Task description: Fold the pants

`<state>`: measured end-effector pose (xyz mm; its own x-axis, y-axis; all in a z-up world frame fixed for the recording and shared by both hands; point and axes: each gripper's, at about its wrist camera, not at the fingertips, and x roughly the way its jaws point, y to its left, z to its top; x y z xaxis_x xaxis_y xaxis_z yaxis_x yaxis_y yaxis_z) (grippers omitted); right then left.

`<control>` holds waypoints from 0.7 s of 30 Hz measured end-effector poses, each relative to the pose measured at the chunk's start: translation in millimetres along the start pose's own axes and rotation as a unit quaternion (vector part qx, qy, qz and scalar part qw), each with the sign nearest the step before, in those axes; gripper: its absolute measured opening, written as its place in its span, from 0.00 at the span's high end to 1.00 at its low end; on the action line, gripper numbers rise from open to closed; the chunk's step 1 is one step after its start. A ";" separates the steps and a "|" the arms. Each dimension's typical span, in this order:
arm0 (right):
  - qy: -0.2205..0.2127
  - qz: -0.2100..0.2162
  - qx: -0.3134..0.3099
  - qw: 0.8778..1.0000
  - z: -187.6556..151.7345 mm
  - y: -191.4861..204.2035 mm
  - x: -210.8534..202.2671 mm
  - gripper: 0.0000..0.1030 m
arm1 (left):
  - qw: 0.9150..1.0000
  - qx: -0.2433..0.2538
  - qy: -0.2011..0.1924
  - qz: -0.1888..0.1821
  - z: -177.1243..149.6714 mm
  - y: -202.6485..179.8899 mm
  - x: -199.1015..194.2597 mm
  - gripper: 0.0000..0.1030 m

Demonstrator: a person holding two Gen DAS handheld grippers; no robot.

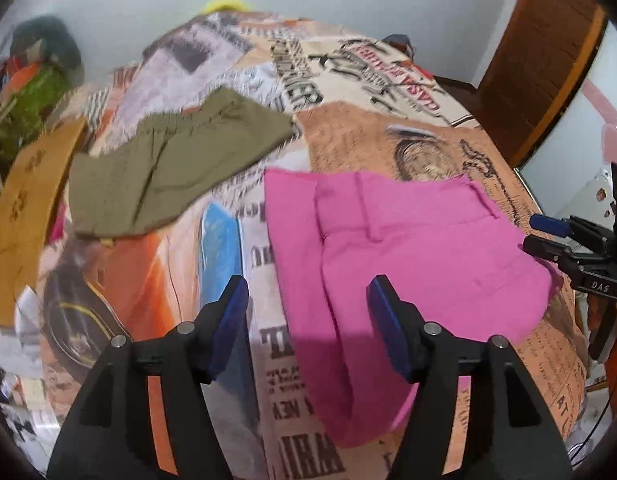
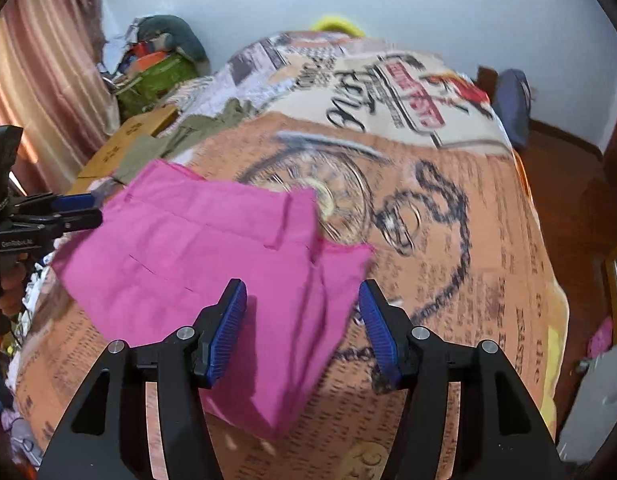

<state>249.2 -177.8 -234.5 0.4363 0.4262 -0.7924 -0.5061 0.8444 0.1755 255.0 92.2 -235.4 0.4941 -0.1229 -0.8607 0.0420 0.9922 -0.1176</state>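
Pink pants [image 1: 408,248] lie folded over on the printed bedspread [image 1: 348,140]; they also show in the right wrist view [image 2: 212,256]. My left gripper [image 1: 306,300] is open and empty, hovering above the pants' near left edge. My right gripper [image 2: 302,304] is open and empty, above the pants' near right corner. Each gripper shows in the other's view, the right one [image 1: 544,236] at the pants' right edge and the left one [image 2: 84,210] at their left edge.
Olive green pants [image 1: 176,168] lie at the bed's far left, seen also in the right wrist view [image 2: 176,136]. A cardboard box [image 1: 28,208] stands beside the bed on the left. A clutter pile [image 2: 160,64] sits by the far wall. A wooden door [image 1: 540,52] is at right.
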 end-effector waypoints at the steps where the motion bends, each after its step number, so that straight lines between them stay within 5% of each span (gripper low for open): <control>1: 0.004 -0.001 0.002 1.000 -1.9 -2.2 3.1 0.47 | 1.000 -0.009 0.006 -0.009 -1.4 3.1 4.7 0.38; 6: 0.009 0.003 0.021 1.000 -4.3 -14.4 14.8 0.39 | 0.999 -0.022 0.006 -0.026 1.1 5.3 13.6 0.34; 18: 0.022 0.058 0.079 0.995 -0.3 -33.9 34.2 0.38 | 0.998 -0.036 0.014 -0.050 18.0 5.3 38.5 0.33; 21: 0.020 0.064 0.069 0.995 1.7 -32.5 36.3 0.45 | 0.998 -0.033 0.012 -0.053 22.3 3.5 43.4 0.42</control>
<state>282.7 -189.2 -267.9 0.3441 0.5222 -0.7803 -0.4467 0.8220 0.3532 295.9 90.8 -262.1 0.4692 -0.2285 -0.8530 0.0346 0.9699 -0.2408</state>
